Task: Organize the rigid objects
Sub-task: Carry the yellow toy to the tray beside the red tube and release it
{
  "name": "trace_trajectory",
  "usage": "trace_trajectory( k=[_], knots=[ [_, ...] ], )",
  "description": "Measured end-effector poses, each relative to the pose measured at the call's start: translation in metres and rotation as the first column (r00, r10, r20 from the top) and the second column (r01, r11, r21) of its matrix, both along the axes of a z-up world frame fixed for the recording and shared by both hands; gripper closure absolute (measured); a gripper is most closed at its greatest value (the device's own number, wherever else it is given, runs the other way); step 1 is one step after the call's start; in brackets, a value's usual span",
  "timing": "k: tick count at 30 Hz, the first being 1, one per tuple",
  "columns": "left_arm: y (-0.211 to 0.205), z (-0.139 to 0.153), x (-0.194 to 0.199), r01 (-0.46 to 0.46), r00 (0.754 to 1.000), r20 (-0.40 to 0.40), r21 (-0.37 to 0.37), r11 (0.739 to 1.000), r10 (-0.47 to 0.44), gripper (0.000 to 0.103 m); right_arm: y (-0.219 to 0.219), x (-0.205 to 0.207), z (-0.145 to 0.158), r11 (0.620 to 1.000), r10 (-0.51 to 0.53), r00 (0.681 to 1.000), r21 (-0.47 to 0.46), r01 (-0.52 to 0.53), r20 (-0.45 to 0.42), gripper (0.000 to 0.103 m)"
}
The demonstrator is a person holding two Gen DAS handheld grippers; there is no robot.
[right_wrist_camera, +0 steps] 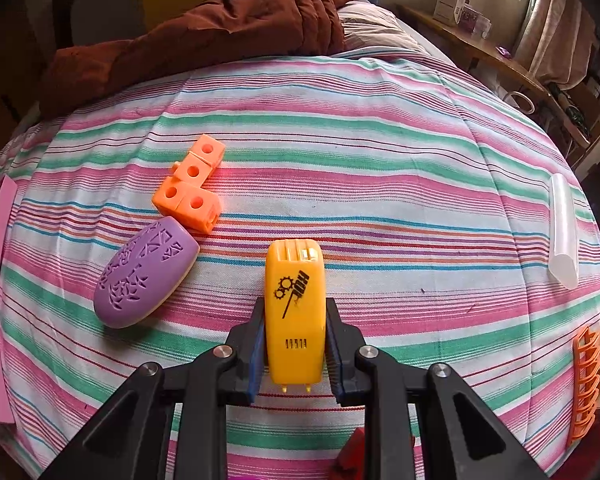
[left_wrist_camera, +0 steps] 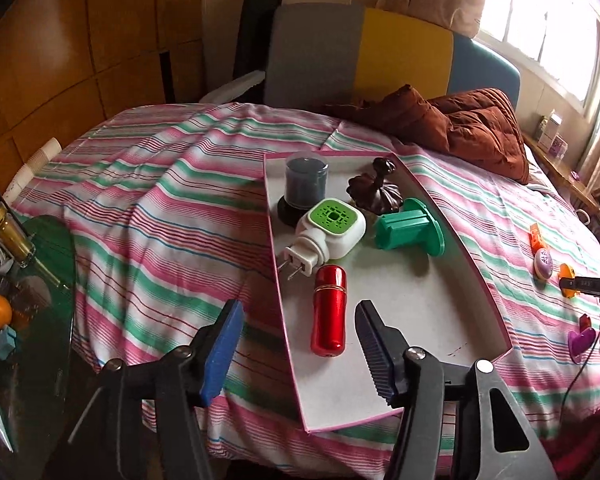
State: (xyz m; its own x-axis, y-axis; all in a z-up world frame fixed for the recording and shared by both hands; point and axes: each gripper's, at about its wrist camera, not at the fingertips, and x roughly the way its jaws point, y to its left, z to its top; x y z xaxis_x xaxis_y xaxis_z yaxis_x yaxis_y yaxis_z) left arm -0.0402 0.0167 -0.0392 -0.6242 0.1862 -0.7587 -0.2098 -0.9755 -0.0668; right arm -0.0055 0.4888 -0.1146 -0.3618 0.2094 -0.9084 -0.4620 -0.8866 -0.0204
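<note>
The right gripper (right_wrist_camera: 295, 344) has its 2 jaws clamped on the sides of a yellow block (right_wrist_camera: 295, 312). The block's long axis runs straight away from the camera, its ridged end pointing up the bed and 2 small prongs at its near end. Its underside is hidden, so whether it rests on the striped bedspread (right_wrist_camera: 380, 184) or hangs just above it cannot be told.

Left of the block lies a purple oval (right_wrist_camera: 146, 276), its long axis slanting toward the upper right, just beside an orange cube cluster (right_wrist_camera: 192, 184); whether those 2 touch is unclear. At the right edge an orange lattice piece (right_wrist_camera: 584, 384) is cut off by the frame, and a pale translucent tube (right_wrist_camera: 563, 228) lies lengthwise.

In the left wrist view, the left gripper (left_wrist_camera: 296, 316) stands open with nothing pressed between its blue pads; no earlier view is given. Beyond it a shallow pink-edged tray (left_wrist_camera: 420, 292) sits on the bedspread, its near corner partly hidden behind the right-hand finger. In the tray a red capsule (left_wrist_camera: 329, 312) lies with its long axis running roughly away from the camera. Farther back are a white plug-in with a green top (left_wrist_camera: 332, 224), prongs pointing to the lower left, a green flanged spool (left_wrist_camera: 410, 226) on its side, a dark cylinder (left_wrist_camera: 305, 182) upright, and a brown ornament (left_wrist_camera: 376, 190) whose shape is hard to make out.
</note>
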Motion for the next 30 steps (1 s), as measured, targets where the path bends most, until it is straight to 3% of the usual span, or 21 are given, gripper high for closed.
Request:
trace_trajectory(
  k=[7, 14, 19, 25, 30],
  knots=[
    [-0.009, 0.000, 0.003, -0.020, 1.000, -0.001, -0.004, 1.000, 0.020, 0.044, -0.007, -0.001, 0.000, 0.999, 0.043, 0.999, -0.021, -0.043, -0.004, 0.078],
    [-0.021, -0.003, 0.004, -0.054, 0.998, 0.010, 0.016, 0.998, 0.054, 0.044, -0.001, 0.000, 0.002, 0.999, 0.011, 1.000, -0.031, -0.011, -0.014, 0.078],
    [-0.028, -0.006, 0.005, -0.069, 0.997, 0.016, 0.011, 0.998, 0.069, 0.044, -0.007, 0.003, 0.022, 0.999, 0.006, 0.997, -0.040, -0.009, -0.073, 0.078],
    [-0.032, -0.006, 0.004, -0.085, 0.996, 0.021, 0.030, 0.996, 0.084, 0.044, -0.057, -0.002, 0.056, 0.991, 0.124, 0.980, -0.025, -0.129, -0.153, 0.078],
    [-0.034, -0.006, 0.005, -0.081, 0.997, 0.014, 0.031, 0.996, 0.081, 0.044, -0.127, -0.018, 0.080, 0.950, 0.293, 0.931, -0.047, -0.310, -0.216, 0.078]
  ],
)
